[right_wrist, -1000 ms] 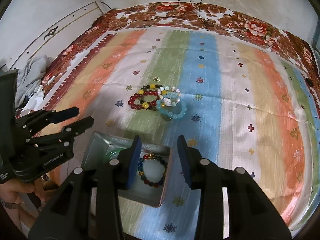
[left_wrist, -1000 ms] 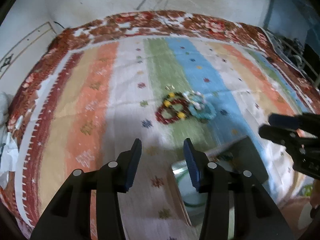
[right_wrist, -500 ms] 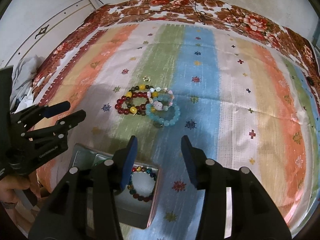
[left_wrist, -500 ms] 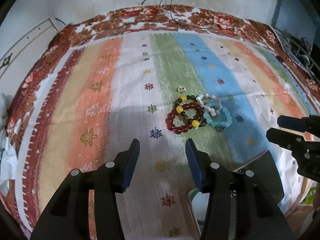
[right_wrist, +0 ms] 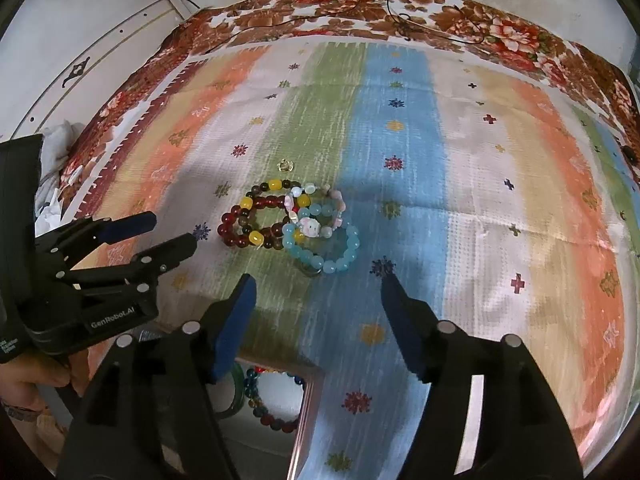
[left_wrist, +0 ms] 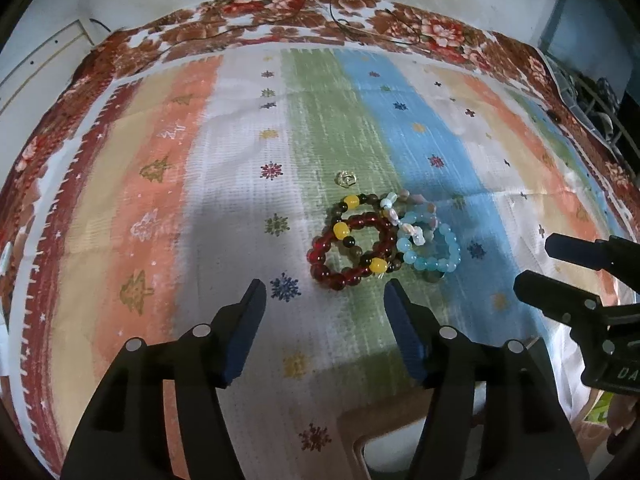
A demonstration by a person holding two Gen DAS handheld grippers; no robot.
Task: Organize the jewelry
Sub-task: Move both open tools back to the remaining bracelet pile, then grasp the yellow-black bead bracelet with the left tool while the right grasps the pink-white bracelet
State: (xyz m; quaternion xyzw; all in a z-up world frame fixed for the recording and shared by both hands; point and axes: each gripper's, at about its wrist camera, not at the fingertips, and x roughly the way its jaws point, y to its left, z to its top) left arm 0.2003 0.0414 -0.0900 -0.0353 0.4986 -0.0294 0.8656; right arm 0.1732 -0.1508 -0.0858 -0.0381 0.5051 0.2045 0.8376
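Nearest to me, under my right tool [right_wrist: 316,290], sits the open metal box [right_wrist: 308,408] with a multicoloured bead bracelet [right_wrist: 276,400] and a green bangle [right_wrist: 236,392] inside; its corner also shows low behind my left tool [left_wrist: 324,294]. Both tools point down at the striped cloth [left_wrist: 180,208] on the bed. My left tool's jaws stand apart with nothing between them, having just been opening, and my right tool's jaws have likewise just spread wide and hold nothing.

Just ahead of both tools lies the heap of bracelets. From my left tool, the dark red bracelet [left_wrist: 352,252] with yellow beads lies just beyond the fingertips and a little toward the right finger, not touching either pad. The pale blue bracelet [left_wrist: 434,252] lies beside it, further right, overlapping a pink and white bracelet [left_wrist: 404,212]. From my right tool, the pale blue bracelet [right_wrist: 324,246] lies straight ahead of the gap, near the left finger's side, with the red one [right_wrist: 256,224] further left.

Just beyond the heap a small clear ring [left_wrist: 346,178] lies alone on the green stripe. My right tool also sees my left tool [right_wrist: 172,232] to its left, near the red bracelet.
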